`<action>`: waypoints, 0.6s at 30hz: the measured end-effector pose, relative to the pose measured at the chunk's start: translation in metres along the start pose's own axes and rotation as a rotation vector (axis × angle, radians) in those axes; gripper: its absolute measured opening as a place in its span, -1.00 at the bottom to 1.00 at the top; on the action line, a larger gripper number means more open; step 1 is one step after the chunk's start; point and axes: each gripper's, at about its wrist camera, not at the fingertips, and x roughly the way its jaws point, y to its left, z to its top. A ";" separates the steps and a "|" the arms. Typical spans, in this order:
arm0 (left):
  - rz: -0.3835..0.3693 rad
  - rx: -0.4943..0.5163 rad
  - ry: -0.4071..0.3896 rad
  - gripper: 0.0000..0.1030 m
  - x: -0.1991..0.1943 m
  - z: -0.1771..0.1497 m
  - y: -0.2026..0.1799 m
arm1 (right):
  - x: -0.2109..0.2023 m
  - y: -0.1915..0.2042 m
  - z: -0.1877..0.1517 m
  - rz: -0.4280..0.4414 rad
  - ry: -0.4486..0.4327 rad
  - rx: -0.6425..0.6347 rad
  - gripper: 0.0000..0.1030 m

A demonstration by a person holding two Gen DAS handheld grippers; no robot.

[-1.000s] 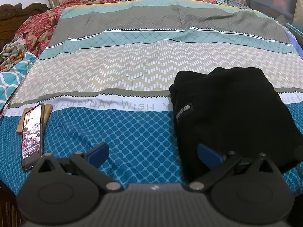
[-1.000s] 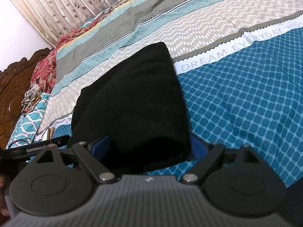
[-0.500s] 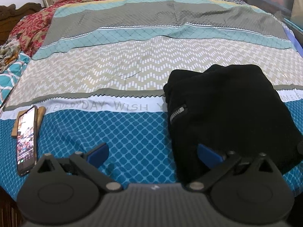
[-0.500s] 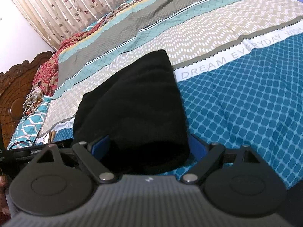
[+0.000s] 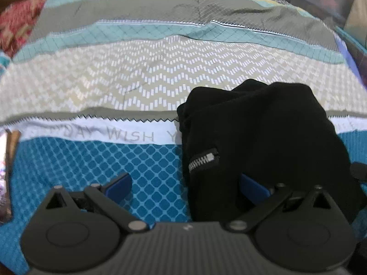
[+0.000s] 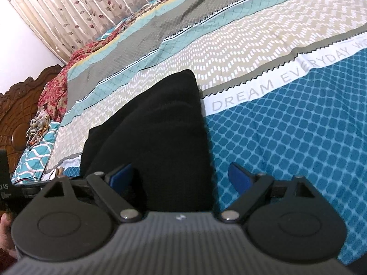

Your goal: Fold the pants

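Observation:
The black pants (image 5: 263, 137) lie folded in a compact bundle on the patterned bedspread (image 5: 137, 87), a silver zipper (image 5: 203, 160) showing on the near left side. My left gripper (image 5: 185, 185) is open at the bundle's near left corner, its right finger over the fabric, its left over the sheet. In the right wrist view the pants (image 6: 160, 133) run away from me. My right gripper (image 6: 181, 176) is open, straddling the near right edge of the bundle, and holds nothing.
A phone and a wooden item (image 5: 9, 151) lie at the far left on the bed. A carved wooden headboard (image 6: 16, 114), red floral bedding (image 6: 57, 87) and curtains (image 6: 80, 11) are to the left. Dark storage (image 5: 325, 2) stands beyond the bed's right side.
My left gripper has moved forward and to the right, so the phone has slid to the frame's left edge. My right gripper has shifted a little to the right along the bundle. Both stay open.

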 end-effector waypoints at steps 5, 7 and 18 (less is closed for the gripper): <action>-0.123 -0.120 0.050 1.00 0.015 0.002 0.024 | 0.014 0.001 0.014 0.021 0.016 -0.036 0.82; -0.162 -0.144 0.065 1.00 0.019 0.003 0.030 | 0.019 0.000 0.018 0.026 0.022 -0.051 0.85; -0.393 -0.297 0.118 1.00 0.034 -0.006 0.062 | 0.041 -0.016 0.035 0.191 0.100 0.018 1.00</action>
